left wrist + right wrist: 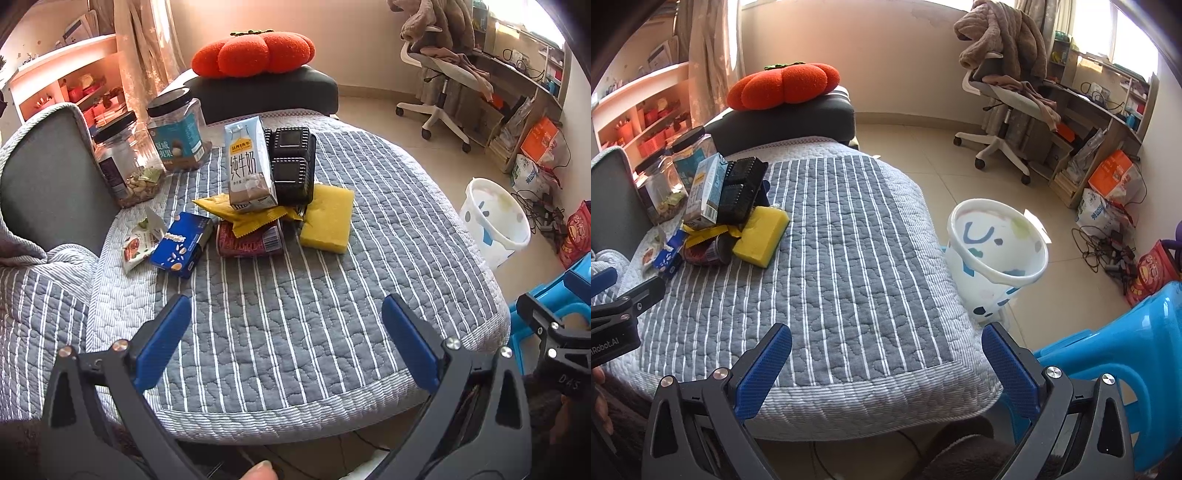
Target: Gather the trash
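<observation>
Left gripper [286, 310]: fingers wide apart, holding nothing, low over the striped blanket [295, 325].
Right gripper [886, 343]: fingers spread wide too, holding nothing.
Trash pile: sits at the far end of the blanket, well apart from both grippers.
Milk carton [249, 166]: stands up on a yellow wrapper [240, 214] (a dark red can [249, 240] lies under it).
Black tray [291, 166]: leans just behind the carton.
Yellow sponge [327, 218]: beside the can.
Blue box [181, 243]: left of the can.
Bin [993, 251]: white, on the floor beside the blanket edge.

two jars [147, 147], one milk carton [248, 166], one sponge [327, 218], one bin [495, 221]
</observation>
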The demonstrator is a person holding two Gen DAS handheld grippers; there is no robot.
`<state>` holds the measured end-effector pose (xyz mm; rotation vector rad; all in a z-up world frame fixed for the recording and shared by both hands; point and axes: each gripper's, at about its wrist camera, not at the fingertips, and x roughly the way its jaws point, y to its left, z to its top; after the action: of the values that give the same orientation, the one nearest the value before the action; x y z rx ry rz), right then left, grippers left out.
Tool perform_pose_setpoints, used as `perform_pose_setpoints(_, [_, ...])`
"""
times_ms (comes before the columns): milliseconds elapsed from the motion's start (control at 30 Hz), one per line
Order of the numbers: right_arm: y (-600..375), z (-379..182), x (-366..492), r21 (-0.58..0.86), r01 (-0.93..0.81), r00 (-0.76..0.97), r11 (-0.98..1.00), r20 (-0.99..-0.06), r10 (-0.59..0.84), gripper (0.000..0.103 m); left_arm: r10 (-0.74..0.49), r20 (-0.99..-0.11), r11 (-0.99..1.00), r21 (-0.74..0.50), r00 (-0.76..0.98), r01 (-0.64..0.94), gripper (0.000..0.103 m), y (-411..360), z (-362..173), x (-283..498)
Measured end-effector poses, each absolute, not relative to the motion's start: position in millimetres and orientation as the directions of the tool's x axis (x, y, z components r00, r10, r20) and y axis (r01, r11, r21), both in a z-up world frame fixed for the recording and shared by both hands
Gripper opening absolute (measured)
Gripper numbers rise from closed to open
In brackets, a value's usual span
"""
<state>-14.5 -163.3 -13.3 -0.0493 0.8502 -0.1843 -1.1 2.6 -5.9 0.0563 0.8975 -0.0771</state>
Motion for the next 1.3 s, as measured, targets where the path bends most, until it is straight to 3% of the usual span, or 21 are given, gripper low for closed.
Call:
perform_pose_setpoints(433, [-172.6,-0.3,-9.1,-0.037,0.140,0.643,0.989,-0.757,-0.119,0.103,-0.133,-0.815,0.989,-0.074,0.564,0.127,0.102,16.6,-2.9,17.5])
perform_pose_setpoints(700, [-168.8,40.1,20.7,-0.037,0.001,0.611,0.999,-0.791,-0.030,0.103,-0.138,-0.802,0.983,-0.040,0.581,0.178,0.102,35.8,32.1,65.2])
perform_pose_setpoints(867, [-167.1,51.8,61.1,-0.037,-0.041,0.583,0.998,-0.812,-0.007,0.103,-0.136,-0.851,0.987,-0.075,0.507,0.139,0.102,51.1,12.1,116.2])
perform_pose_setpoints(1000, [-173.8,27.1,90.2,-0.041,0.002,0.580,0.999,-0.814,-0.035,0.103,-0.166,-0.871,0.986,-0.138,0.462,0.095,0.089,64.8,-18.5,140.7])
perform_pose_setpoints(1100, [-175.6,-6.1,108.9,-0.059,0.018,0.468,0.998,-0.882,-0.061,0.103,-0.201,-0.866,0.979,-0.174,0.457,0.101,0.089,65.6,-25.4,150.5])
perform_pose_setpoints(1233, [-167.5,-16.0,129.3,-0.050,0.000,0.443,0.999,-0.895,-0.045,0.103,-0.216,-0.860,0.976,-0.194,0.462,0.095,0.088,66.1,-32.0,164.6])
perform_pose_setpoints(1300, [-162.0,-16.5,138.9,-0.034,0.000,0.442,0.999,-0.897,-0.031,0.103,-0.249,-0.862,0.968,-0.236,0.442,0.087,0.080,66.8,-36.8,174.1])
